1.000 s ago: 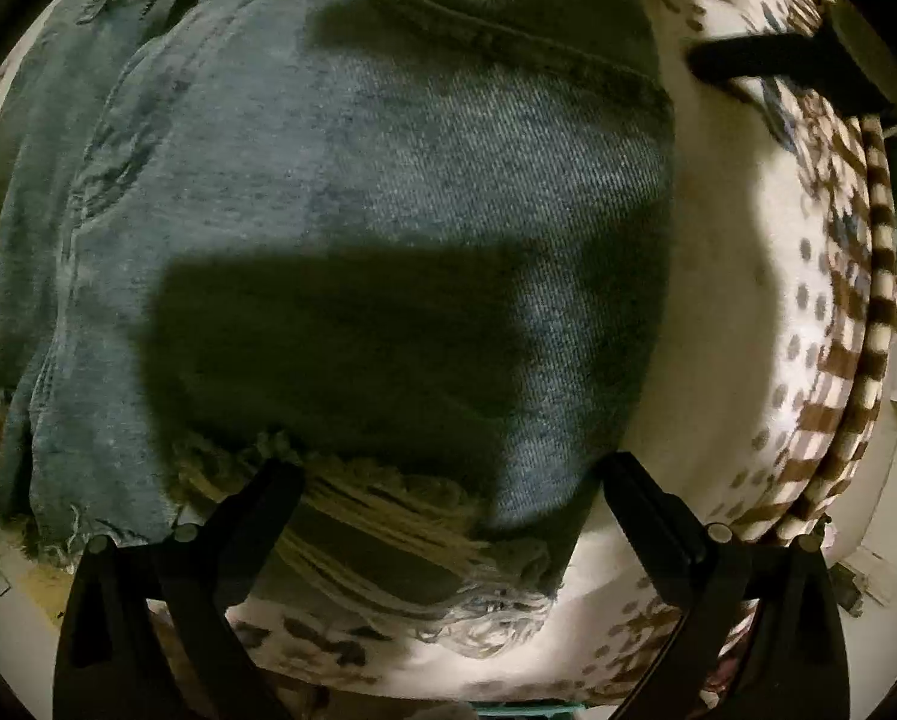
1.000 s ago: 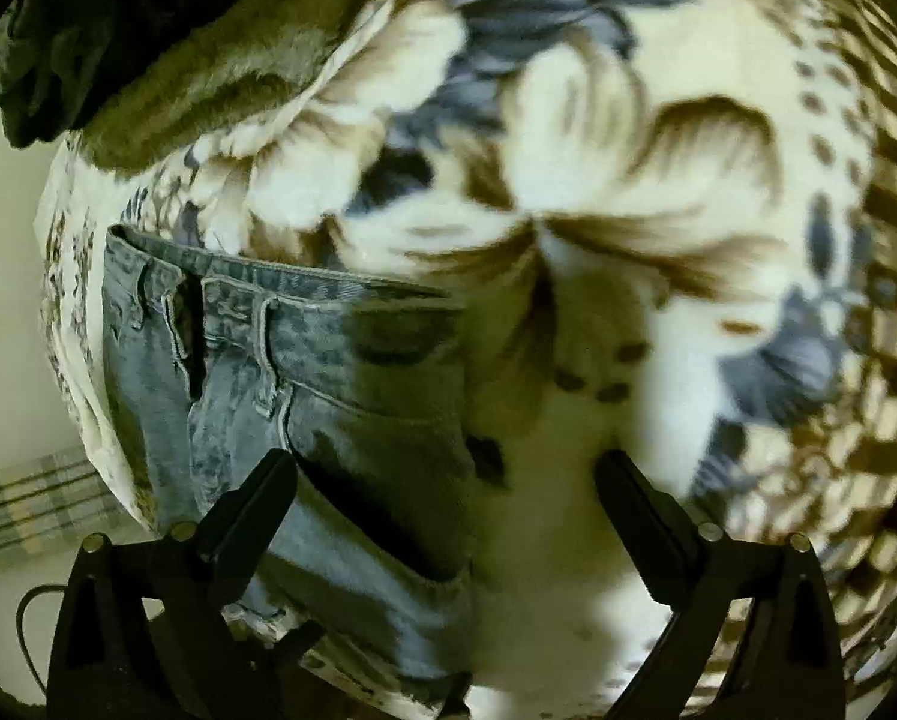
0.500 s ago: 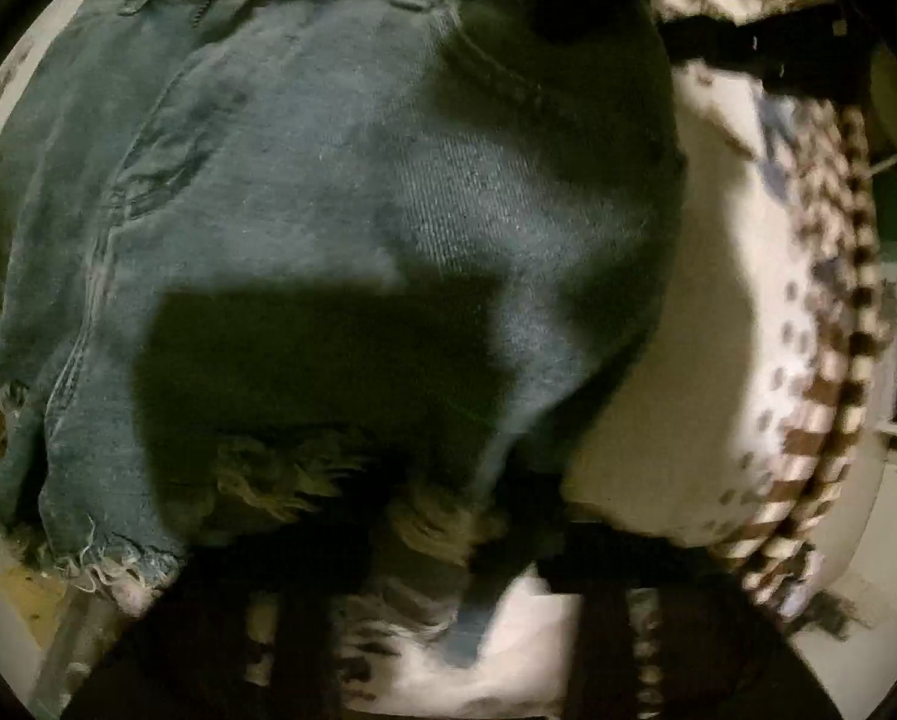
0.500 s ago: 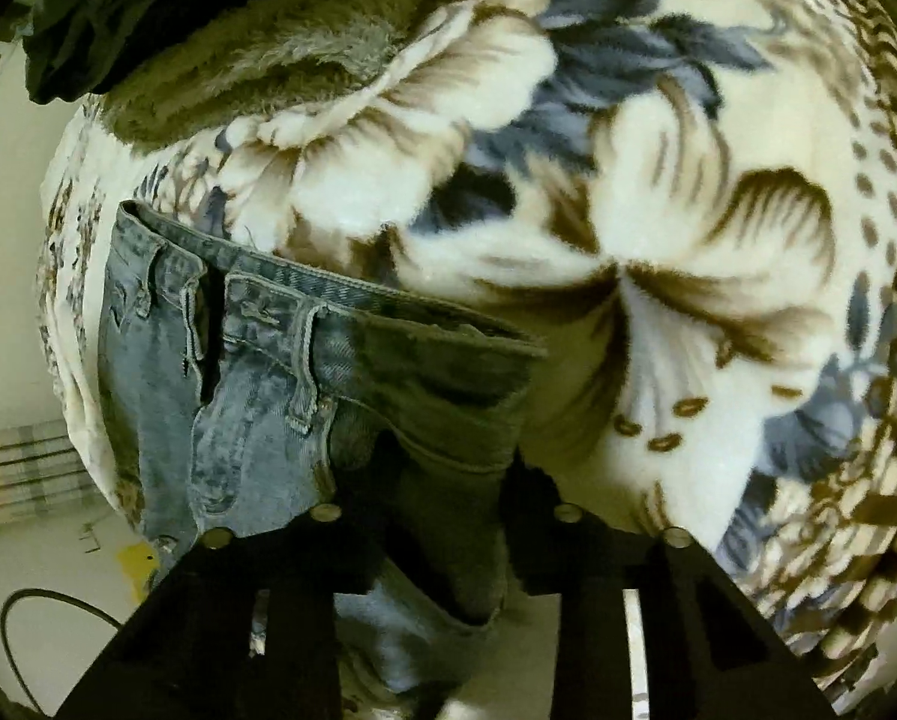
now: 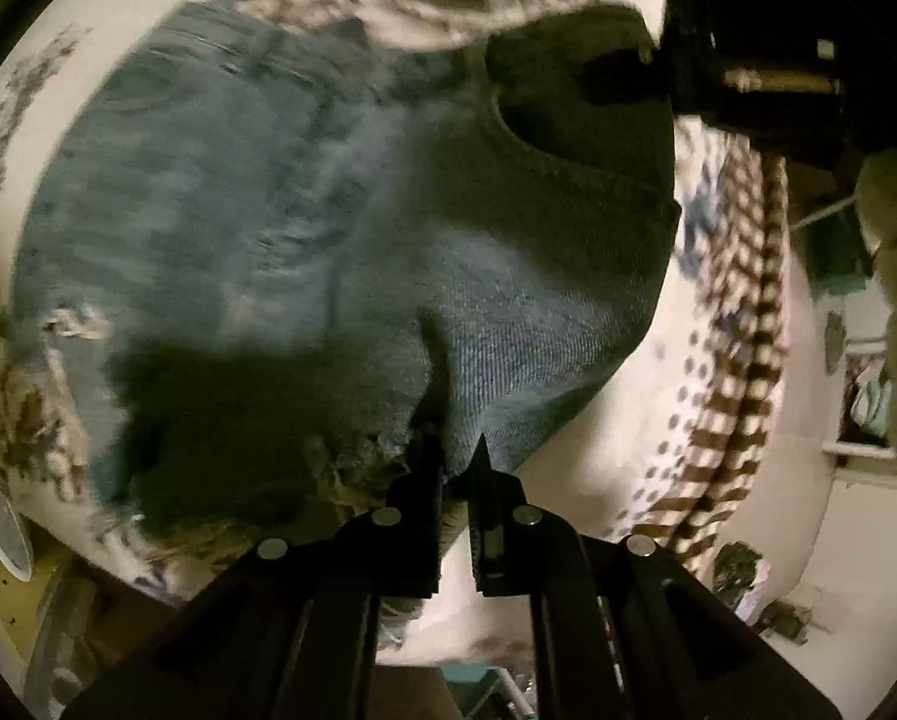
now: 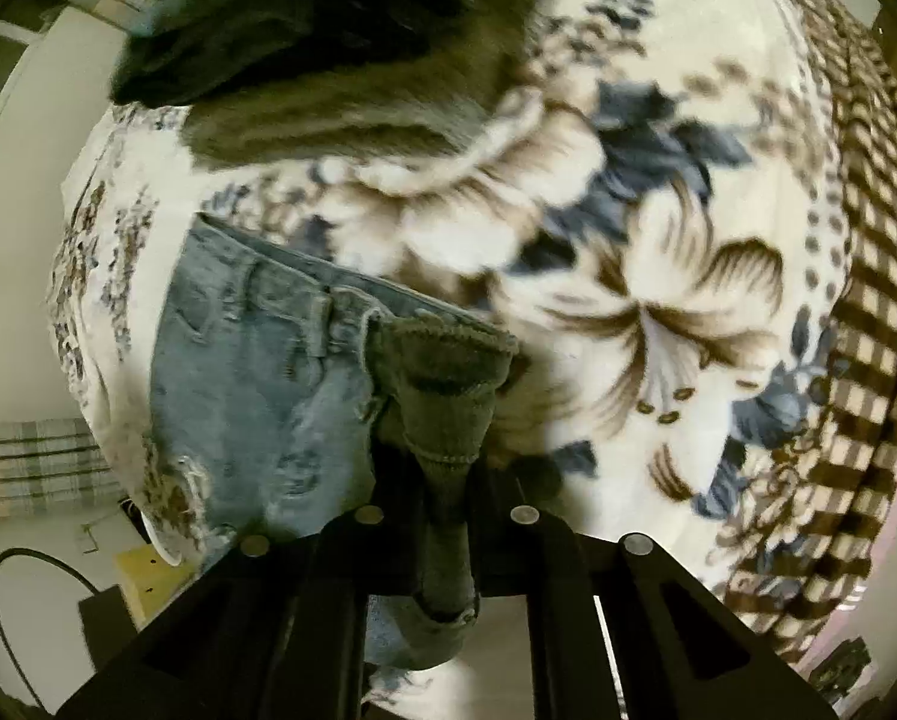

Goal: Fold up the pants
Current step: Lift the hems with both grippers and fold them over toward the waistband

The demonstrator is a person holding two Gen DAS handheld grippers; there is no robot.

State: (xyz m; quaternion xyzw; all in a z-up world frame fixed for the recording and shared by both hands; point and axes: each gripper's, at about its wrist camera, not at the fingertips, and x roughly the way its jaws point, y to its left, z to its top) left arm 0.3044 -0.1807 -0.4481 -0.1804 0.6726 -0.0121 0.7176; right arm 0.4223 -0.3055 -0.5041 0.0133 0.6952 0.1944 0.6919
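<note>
The pants are blue denim with frayed, ripped hems (image 5: 304,228) and lie on a floral blanket (image 5: 646,438). My left gripper (image 5: 457,468) is shut on the frayed hem edge of the pants, lifting a fold of denim. In the right wrist view the pants (image 6: 256,384) show their waistband and belt loops. My right gripper (image 6: 448,480) is shut on the waistband corner, which bunches up between the fingers. The right gripper's body also shows in the left wrist view (image 5: 748,60) at the top right, over the waistband.
The blanket (image 6: 658,252) has brown and blue flowers and a checked border (image 6: 868,312) at the right. A dark grey-green garment (image 6: 340,60) lies at the far side of the bed. Floor and a black cable (image 6: 22,588) show at lower left.
Both grippers went from open to shut on the pants, the left on the hem, the right on the waistband. The held edges have since lifted and bunched.
</note>
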